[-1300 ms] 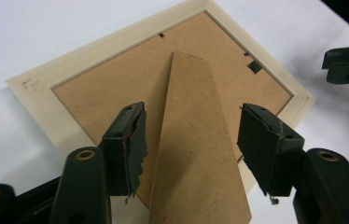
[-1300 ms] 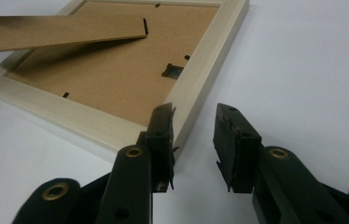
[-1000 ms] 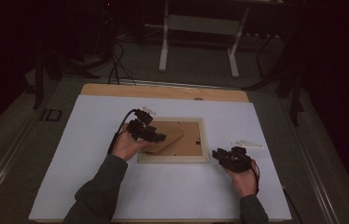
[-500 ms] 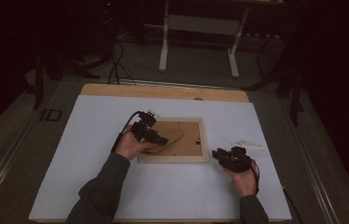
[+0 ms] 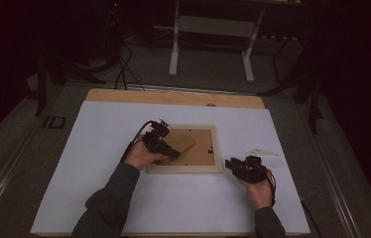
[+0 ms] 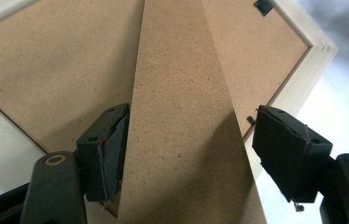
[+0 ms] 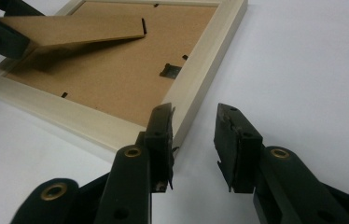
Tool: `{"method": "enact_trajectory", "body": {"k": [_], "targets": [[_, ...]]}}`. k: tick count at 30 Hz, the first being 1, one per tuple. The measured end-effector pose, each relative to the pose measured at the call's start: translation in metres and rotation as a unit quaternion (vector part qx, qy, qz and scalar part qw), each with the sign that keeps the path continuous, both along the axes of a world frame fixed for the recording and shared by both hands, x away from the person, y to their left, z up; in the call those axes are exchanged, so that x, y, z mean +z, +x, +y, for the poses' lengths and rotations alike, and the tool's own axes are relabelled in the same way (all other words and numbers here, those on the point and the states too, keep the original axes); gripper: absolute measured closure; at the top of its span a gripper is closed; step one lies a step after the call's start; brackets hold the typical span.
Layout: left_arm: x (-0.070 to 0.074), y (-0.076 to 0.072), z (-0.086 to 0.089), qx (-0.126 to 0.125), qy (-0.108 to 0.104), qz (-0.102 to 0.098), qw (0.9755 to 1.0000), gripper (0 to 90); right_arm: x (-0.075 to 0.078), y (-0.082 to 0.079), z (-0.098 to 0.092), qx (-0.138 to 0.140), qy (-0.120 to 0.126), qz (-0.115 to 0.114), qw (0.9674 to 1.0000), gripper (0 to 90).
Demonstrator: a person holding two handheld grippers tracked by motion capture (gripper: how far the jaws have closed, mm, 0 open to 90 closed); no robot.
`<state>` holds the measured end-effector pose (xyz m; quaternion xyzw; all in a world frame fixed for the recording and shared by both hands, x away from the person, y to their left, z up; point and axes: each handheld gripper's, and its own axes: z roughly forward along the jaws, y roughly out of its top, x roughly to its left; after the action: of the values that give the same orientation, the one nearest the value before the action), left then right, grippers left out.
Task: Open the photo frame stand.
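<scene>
Straddling the fibreboard stand point(image 6: 182, 116) with jaws just spread off it, the left gripper point(image 5: 161, 144) should back away gently (the frame point(image 5: 217, 144) lies face-down mid-table). Right gripper point(image 7: 193, 140), parted and empty, can steady the corner.

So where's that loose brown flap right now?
In the high view, the flap lies at the left of the picture frame's back, between the open jaws of the left hand-held gripper.
</scene>
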<state>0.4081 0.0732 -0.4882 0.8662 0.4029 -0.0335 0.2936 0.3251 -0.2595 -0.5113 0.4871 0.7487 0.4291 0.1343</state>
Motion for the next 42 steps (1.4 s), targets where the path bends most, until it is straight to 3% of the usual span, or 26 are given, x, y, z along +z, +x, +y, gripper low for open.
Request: {"method": "enact_trajectory", "body": {"k": [4,12,27,34,42], "targets": [[-0.001,-0.001,-0.002,-0.005,0.014,-0.007,0.9999,32.8,0.0,0.0,0.0,0.0,0.0,0.001,1.0,66.5],[0.0,-0.002,-0.003,-0.005,0.018,-0.017,0.9997,36.9,0.0,0.0,0.0,0.0,0.0,0.0,1.0,66.4],[0.004,-0.011,-0.011,-0.018,0.056,-0.071,0.9957,37.0,0.0,0.0,0.0,0.0,0.001,0.001,1.0,66.3],[0.006,-0.017,-0.014,-0.024,0.069,-0.102,0.9921,36.9,0.001,0.0,-0.001,-0.001,0.003,-0.002,1.0,66.1],[0.014,-0.029,-0.019,-0.028,0.085,-0.143,0.9856,36.9,0.002,0.0,-0.002,-0.004,0.005,-0.003,1.0,65.9]]}}
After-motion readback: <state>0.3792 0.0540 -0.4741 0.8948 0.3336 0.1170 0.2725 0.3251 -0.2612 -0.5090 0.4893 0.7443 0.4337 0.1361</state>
